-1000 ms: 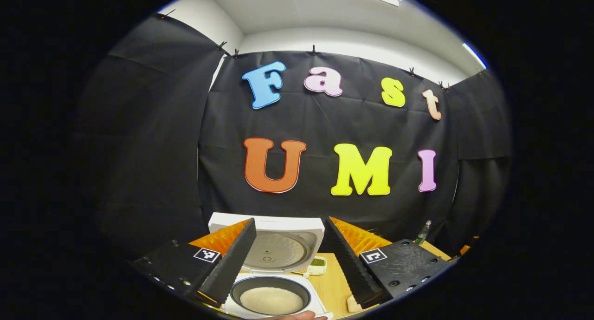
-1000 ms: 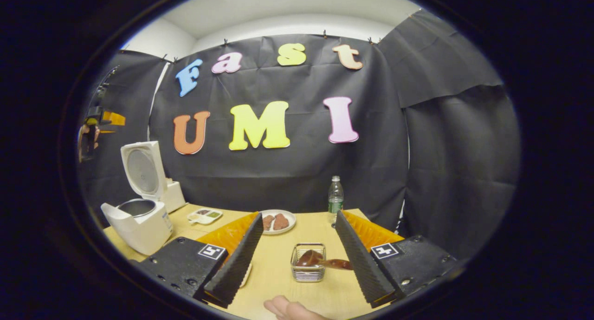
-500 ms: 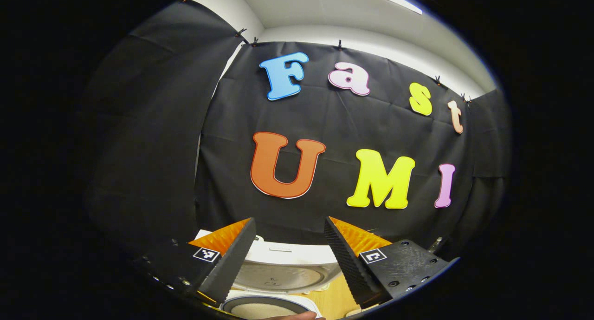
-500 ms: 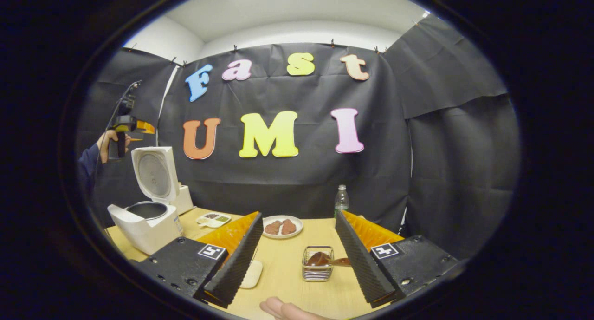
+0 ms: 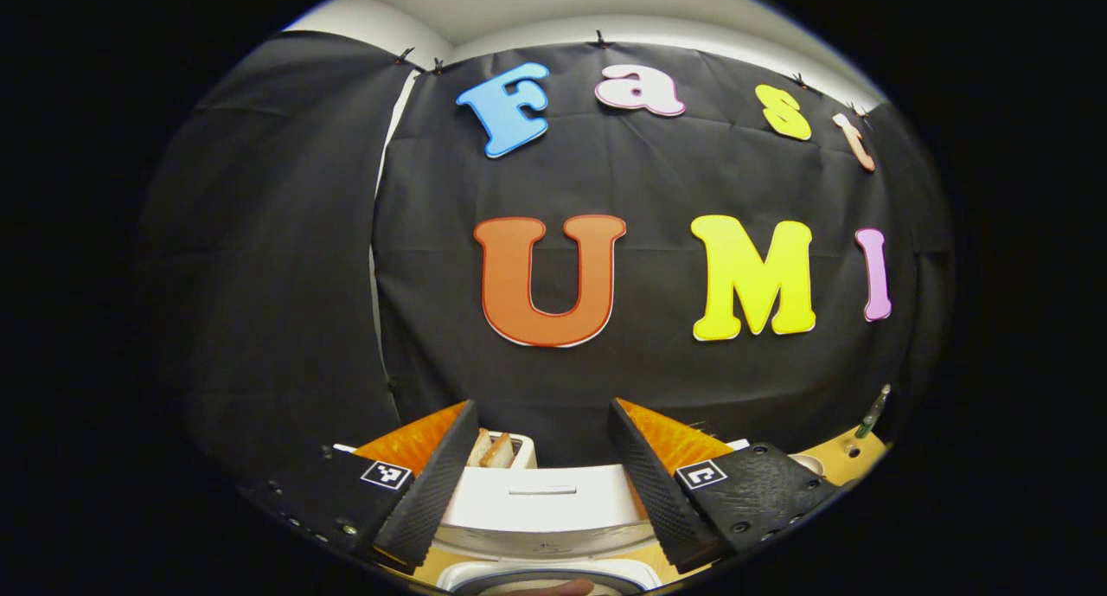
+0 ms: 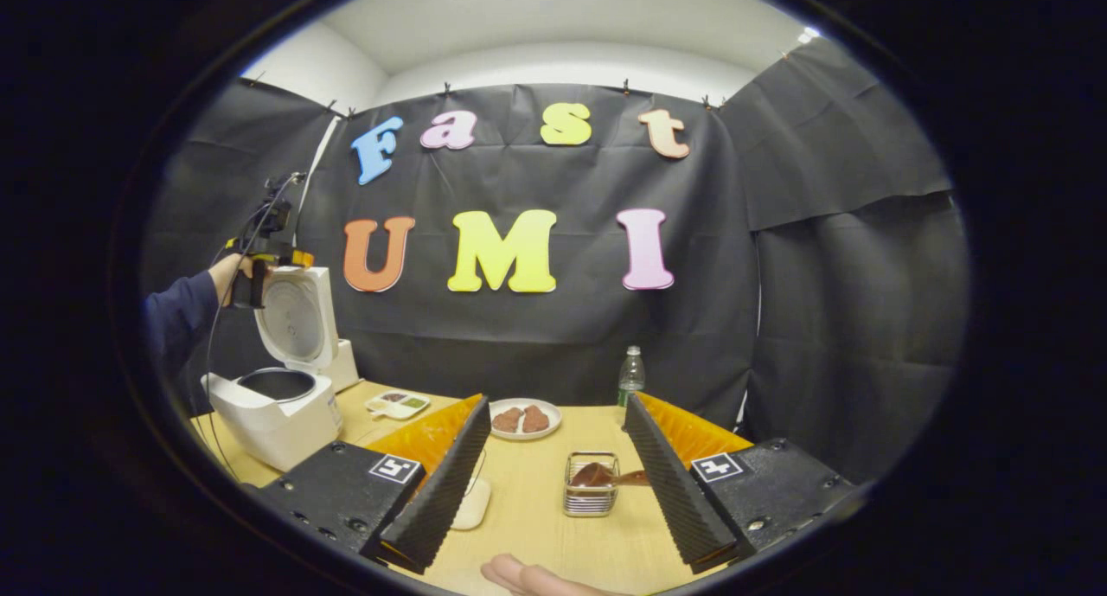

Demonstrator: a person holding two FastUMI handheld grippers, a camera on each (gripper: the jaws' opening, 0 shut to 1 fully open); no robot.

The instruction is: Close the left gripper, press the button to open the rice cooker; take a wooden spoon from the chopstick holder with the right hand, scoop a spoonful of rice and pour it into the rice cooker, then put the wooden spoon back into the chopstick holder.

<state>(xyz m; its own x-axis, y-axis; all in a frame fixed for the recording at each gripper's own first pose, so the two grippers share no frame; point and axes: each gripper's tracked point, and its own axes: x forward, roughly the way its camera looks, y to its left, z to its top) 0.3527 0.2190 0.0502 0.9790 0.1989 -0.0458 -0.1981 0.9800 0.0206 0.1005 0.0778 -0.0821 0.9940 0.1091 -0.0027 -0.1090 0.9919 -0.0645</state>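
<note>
Standing wide across the booth, the wooden table [image 6: 536, 518] carries everything. At its left end sits the white rice cooker [image 6: 272, 410], lid tipped up and the dark pot exposed. Behind that lid the left gripper [image 6: 264, 254] is held up high in a hand with a dark sleeve; from its own view its jaws are spread apart, empty, above the lid's top edge [image 5: 540, 501]. The right gripper [image 6: 553, 483] hangs low over the table — jaws spread too, holding nothing. Between its fingers stands the wire chopstick holder [image 6: 591, 496] with the wooden spoon [image 6: 605, 475] lying in it — near a plate [image 6: 523, 419] and bottle [image 6: 630, 377].
</note>
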